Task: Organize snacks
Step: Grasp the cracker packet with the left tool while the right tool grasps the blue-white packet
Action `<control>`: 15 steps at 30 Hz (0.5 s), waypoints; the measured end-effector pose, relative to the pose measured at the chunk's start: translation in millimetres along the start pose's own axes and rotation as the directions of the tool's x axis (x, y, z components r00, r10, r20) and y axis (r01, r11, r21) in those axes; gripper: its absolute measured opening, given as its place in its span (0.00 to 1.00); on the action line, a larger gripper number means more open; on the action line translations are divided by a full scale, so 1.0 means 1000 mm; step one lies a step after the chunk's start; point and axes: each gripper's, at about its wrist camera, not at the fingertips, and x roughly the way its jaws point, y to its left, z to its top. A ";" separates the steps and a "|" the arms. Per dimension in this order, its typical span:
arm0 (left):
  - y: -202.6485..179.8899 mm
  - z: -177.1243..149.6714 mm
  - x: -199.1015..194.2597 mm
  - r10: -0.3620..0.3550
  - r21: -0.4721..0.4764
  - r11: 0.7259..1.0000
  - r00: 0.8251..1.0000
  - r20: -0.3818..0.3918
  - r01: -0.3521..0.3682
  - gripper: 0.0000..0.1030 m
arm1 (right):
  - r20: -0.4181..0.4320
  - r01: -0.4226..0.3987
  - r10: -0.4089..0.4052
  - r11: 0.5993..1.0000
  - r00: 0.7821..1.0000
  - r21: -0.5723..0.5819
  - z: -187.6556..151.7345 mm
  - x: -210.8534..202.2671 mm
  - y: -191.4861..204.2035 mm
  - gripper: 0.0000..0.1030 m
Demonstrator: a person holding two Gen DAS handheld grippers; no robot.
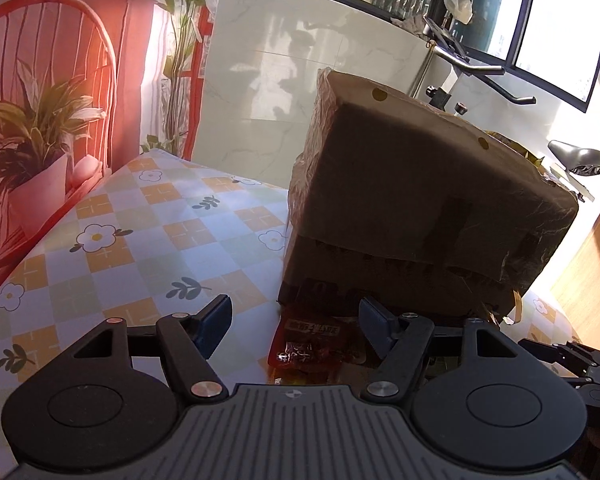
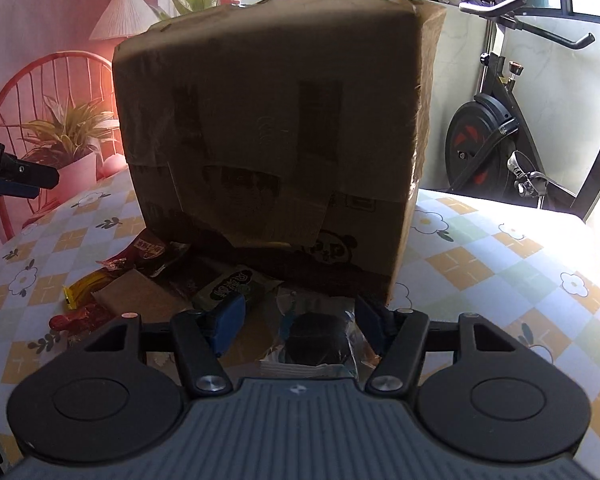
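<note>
**Each pair of tongs already has a packet in its gap**

Your right tongs (image 2: pixel 298 322) stand spread, pads pinching nothing, with a clear-wrapped dark snack (image 2: pixel 316 338) lying between them at lower centre of the right view. It sits dead ahead, and I cannot tell its long axis. Your left tongs (image 1: pixel 296 322) are spread too, over a red packet (image 1: pixel 314 342) at lower centre of the left view, which runs away from you towards the box. Left of the right tongs lie a green packet (image 2: pixel 236 286) and a brown one (image 2: pixel 140 294) (nearer your left hand, I judge). Behind everything stands the cardboard box (image 2: pixel 276 120) on the checked bench (image 2: pixel 500 264).
</note>
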 end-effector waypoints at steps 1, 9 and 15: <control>0.001 -0.001 0.004 0.003 0.000 1.000 1.000 -0.010 -0.003 0.70 | -0.009 0.003 -0.003 1.000 1.000 0.005 0.000 0.006 -0.001 0.62; 0.003 -0.012 0.024 -0.003 0.004 1.000 0.997 -0.083 0.003 0.66 | -0.099 0.046 -0.042 0.998 0.994 0.046 -0.007 0.038 -0.005 0.61; -0.016 -0.025 0.038 -0.069 0.045 0.996 0.985 -0.158 0.077 0.66 | -0.101 0.032 -0.029 0.999 0.994 0.033 -0.010 0.028 0.001 0.47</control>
